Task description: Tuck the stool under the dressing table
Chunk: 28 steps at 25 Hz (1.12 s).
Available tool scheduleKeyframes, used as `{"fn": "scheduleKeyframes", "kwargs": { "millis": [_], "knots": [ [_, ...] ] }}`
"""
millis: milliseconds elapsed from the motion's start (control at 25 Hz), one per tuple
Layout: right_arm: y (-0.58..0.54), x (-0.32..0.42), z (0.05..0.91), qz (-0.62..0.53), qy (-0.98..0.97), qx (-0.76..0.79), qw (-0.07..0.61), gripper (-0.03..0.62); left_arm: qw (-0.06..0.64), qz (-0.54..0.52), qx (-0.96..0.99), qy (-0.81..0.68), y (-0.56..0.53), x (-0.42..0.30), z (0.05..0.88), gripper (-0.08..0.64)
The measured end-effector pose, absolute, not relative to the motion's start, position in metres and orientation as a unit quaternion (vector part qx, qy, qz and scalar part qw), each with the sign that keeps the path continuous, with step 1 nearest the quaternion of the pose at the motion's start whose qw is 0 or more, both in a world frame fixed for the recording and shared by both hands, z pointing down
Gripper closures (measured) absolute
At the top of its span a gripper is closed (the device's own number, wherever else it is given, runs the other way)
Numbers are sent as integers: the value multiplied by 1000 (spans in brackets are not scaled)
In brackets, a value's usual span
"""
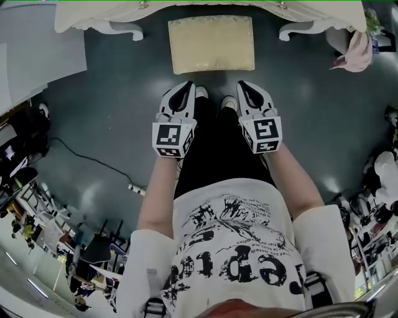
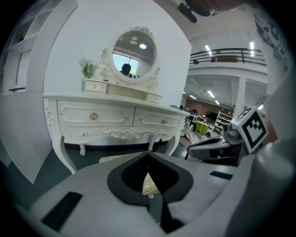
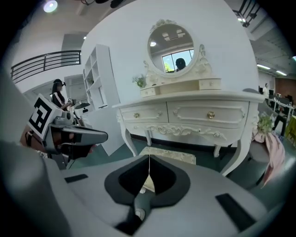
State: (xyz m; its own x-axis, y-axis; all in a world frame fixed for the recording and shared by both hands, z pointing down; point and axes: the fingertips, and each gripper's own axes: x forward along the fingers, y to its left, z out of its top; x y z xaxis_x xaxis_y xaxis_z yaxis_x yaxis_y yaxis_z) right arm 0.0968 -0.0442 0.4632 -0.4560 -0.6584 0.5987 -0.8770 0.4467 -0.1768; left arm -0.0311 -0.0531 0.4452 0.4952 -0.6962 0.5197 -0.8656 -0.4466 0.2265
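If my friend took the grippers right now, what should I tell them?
Left gripper: shut, empty.
Right gripper: shut, empty, beside it.
The stool stands on the floor in front of the dressing table, mostly out from under it.
Done: nothing that shows; neither gripper touches the stool.
Left: push the stool in under the table.

the dressing table [image 3: 185, 111] is white painted wood, faintly glossy, its knobs [image 3: 211, 115] shiny gold metal. the stool [image 1: 211, 45] is topped in cream patterned cloth. the floor [image 1: 112, 112] is dark, smooth, glossy. the left gripper [image 1: 185, 86] and right gripper [image 1: 244, 86] are matt pale plastic.
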Motion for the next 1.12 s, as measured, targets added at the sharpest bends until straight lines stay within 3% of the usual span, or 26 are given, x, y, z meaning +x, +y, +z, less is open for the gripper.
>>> {"fn": "scheduleKeyframes", "kwargs": {
  "millis": [240, 640, 1120],
  "knots": [
    [-62, 87, 563, 243, -817, 463, 245, 574, 243, 197, 829, -464, -59, -43, 543, 540],
    [-49, 74, 697, 272, -804, 450, 277, 574, 313, 215, 802, -461, -41, -36, 697, 540],
    [-61, 66, 734, 256, -803, 468, 265, 573, 301, 183, 812, -466, -68, -36, 724, 540]
  ]
}}
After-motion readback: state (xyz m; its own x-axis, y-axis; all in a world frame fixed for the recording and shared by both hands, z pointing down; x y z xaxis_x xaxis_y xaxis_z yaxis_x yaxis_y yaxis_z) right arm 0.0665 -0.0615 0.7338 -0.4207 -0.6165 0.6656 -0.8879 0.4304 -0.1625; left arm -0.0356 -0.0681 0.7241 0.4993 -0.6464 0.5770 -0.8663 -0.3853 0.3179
